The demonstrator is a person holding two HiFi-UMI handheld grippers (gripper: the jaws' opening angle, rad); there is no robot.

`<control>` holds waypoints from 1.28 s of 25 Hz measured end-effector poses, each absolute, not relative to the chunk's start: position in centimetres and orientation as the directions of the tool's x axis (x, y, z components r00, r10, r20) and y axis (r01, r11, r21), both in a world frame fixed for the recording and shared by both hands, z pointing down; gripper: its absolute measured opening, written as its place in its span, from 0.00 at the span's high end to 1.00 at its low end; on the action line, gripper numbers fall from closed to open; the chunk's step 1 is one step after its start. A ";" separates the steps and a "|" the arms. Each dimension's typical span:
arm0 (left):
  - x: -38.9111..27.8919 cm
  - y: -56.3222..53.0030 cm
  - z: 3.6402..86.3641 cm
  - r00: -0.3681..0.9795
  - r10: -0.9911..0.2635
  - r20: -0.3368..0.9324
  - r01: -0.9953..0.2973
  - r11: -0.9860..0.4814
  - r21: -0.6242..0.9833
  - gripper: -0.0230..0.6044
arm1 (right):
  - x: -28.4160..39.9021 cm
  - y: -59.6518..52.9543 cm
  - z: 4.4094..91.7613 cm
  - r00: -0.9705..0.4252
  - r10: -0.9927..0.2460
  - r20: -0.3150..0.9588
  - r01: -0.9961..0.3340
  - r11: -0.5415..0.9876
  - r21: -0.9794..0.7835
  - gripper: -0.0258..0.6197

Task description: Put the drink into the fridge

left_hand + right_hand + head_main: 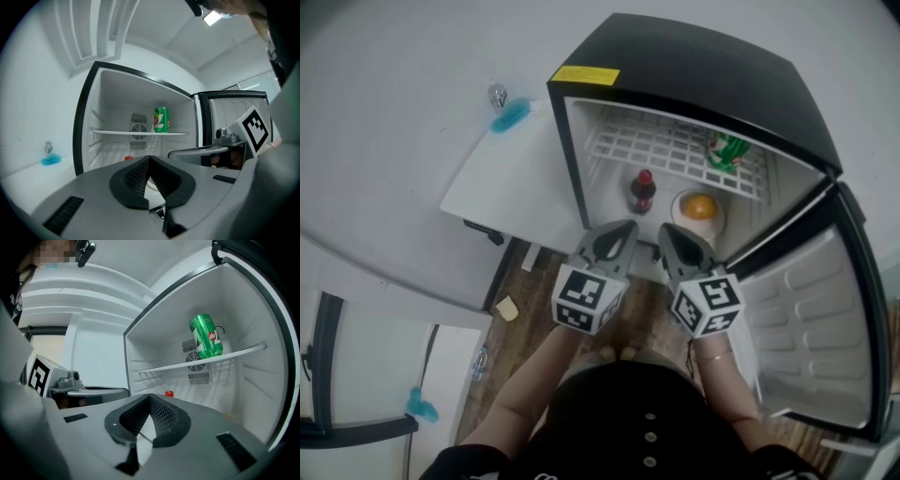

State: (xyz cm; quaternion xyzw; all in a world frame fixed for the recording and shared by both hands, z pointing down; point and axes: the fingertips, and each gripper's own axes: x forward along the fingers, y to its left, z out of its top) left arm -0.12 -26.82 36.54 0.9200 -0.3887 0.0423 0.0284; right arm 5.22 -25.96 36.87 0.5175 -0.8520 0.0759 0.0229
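While they are hovering at the open fridge, left gripper and right gripper are facing the drink bottle, which is standing inside just ahead of their tips. Left gripper view: jaws are pressing together, empty. Right gripper view: same, nothing between them.

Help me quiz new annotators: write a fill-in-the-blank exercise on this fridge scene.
1. In the fridge, the can sits on the wire ____.
2. The bottle on the fridge floor has a ____ cap.
3. The left gripper and the right gripper hold nothing, and their jaws are ____.
4. The door is ____.

Missing words: shelf; red; shut; open
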 end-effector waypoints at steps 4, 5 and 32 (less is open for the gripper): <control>-0.4 -26.6 37.1 0.689 -0.717 0.106 -0.724 -0.688 0.046 0.95 | 5.3 -25.7 37.6 -0.462 -0.878 0.126 -0.885 0.448 -0.125 0.95; -0.5 -26.5 37.3 0.686 -0.719 0.110 -0.726 -0.686 0.050 0.95 | 5.3 -25.6 37.8 -0.460 -0.879 0.127 -0.886 0.445 -0.130 0.95; -0.9 -24.9 39.5 0.681 -0.713 0.163 -0.732 -0.663 0.156 0.95 | 5.5 -23.3 40.0 -0.475 -0.862 0.179 -0.880 0.461 -0.114 0.95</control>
